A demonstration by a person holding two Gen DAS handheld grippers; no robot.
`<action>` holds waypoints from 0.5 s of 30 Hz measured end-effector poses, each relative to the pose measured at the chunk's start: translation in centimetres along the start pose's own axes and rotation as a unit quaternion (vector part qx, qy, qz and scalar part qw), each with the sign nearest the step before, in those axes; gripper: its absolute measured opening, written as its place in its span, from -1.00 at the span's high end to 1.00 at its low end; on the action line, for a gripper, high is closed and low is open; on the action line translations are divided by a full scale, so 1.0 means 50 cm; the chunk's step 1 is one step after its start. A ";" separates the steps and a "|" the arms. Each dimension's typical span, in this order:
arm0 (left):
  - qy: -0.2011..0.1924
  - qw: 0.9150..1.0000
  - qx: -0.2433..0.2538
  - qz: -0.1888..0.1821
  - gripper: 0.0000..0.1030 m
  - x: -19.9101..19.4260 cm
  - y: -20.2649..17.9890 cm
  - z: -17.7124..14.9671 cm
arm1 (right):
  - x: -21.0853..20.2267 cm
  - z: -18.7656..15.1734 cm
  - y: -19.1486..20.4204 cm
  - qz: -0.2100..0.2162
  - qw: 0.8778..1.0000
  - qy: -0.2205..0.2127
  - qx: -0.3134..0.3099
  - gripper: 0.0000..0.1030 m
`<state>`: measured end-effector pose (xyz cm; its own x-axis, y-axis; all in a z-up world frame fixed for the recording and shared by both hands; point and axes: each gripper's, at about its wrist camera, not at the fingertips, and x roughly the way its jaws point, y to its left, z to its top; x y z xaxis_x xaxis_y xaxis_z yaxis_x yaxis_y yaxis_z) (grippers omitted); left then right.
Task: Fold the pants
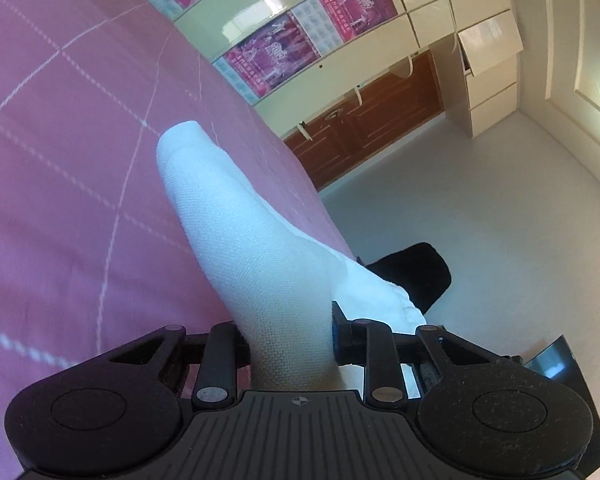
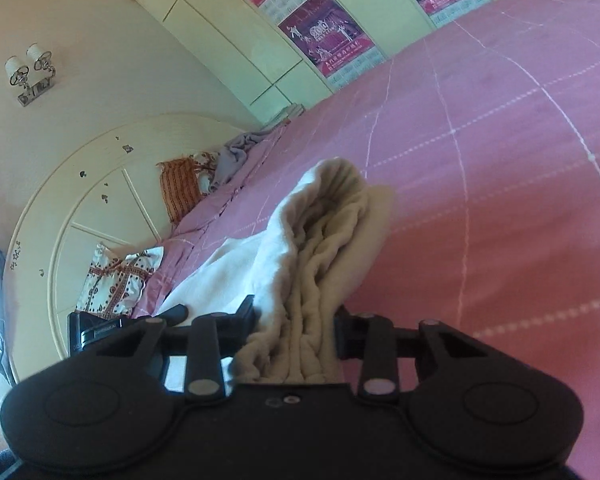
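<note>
The white pants [image 1: 236, 216] are stretched over the pink bedspread [image 1: 60, 140]. My left gripper [image 1: 290, 344] is shut on one end of the white fabric, which runs forward from between its fingers as a smooth strip. My right gripper [image 2: 294, 332] is shut on the gathered, wrinkled waistband end of the pants [image 2: 320, 240], lifted a little above the pink bedspread [image 2: 500, 160]. More white fabric spreads to the left of the right gripper.
The bed's edge drops to a pale floor [image 1: 480, 208] with a black object [image 1: 416, 272] on it. Cream wardrobes with pink posters [image 1: 272, 52] stand behind. A white headboard [image 2: 80, 208], patterned pillows [image 2: 116, 280] and a grey blanket [image 2: 236, 152] lie at the bed's head.
</note>
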<state>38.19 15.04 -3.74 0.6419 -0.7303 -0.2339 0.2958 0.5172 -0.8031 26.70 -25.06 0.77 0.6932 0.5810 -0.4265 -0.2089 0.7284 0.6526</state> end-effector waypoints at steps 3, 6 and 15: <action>0.002 0.999 0.009 0.034 0.48 0.039 0.040 0.047 | 0.074 0.047 -0.028 -0.009 1.000 0.001 0.005 0.30; 0.051 0.988 0.027 0.143 0.21 0.097 0.108 0.035 | 0.151 0.047 -0.079 -0.041 0.999 0.018 0.022 0.20; 0.011 0.994 0.012 0.110 0.17 0.026 0.101 0.000 | 0.175 -0.015 -0.132 -0.109 0.993 0.032 0.034 -0.21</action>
<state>40.53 16.72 -8.09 0.6771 -0.6084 -0.4140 0.1679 0.6754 -0.7180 33.60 -24.51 -7.74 0.6714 0.4358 -0.5994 -0.0097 0.8139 0.5810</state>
